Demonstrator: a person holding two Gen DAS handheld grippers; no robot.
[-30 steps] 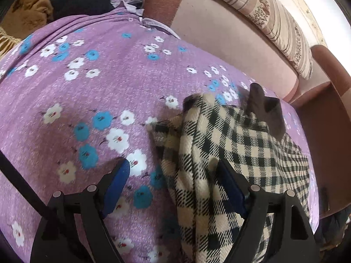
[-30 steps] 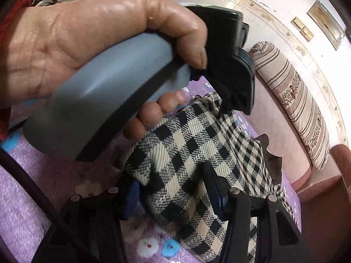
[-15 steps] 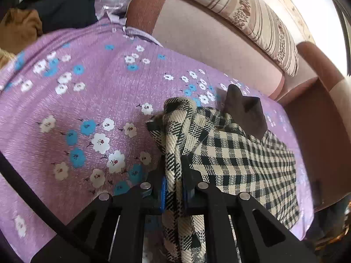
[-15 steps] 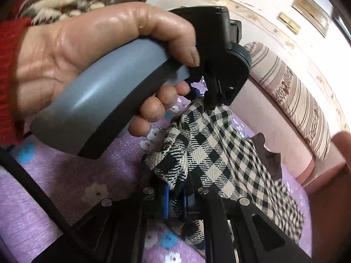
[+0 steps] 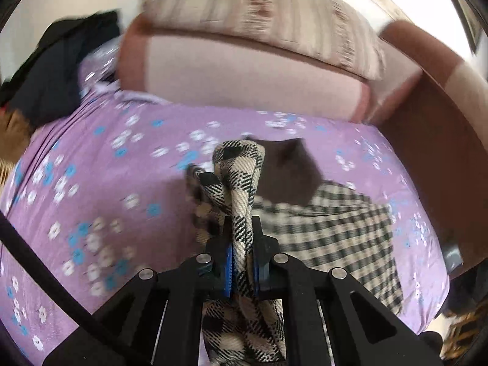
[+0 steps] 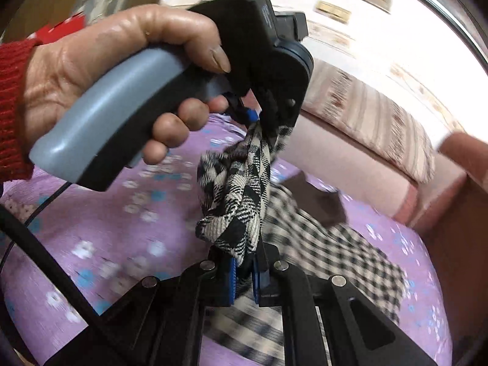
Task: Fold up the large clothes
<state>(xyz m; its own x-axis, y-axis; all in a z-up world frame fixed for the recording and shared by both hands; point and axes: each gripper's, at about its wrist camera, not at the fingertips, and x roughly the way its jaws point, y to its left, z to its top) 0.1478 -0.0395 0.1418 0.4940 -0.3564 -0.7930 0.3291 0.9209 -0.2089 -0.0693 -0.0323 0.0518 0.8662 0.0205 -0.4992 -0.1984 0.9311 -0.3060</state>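
I have both sets of fingers pinched tight on the checked shirt point(image 5: 241, 219) — the left gripper point(image 5: 242, 270) and the right gripper point(image 6: 244, 277) each hold a bunched edge. The shirt is soft and floppy, so edges are best. The rest trails away beyond my fingers, lengthwise across the purple bed sheet point(image 5: 100, 183).

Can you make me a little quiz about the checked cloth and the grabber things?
1. True or false: both hand-held grippers are open.
2. What pattern is on the sheet under the checked garment?
3. What does the left hand-held gripper hold: A) pillow B) checked garment C) nothing?

Key: 1. False; the right hand-held gripper and the left are both shut on it. 2. Flowers, on a purple sheet. 3. B.
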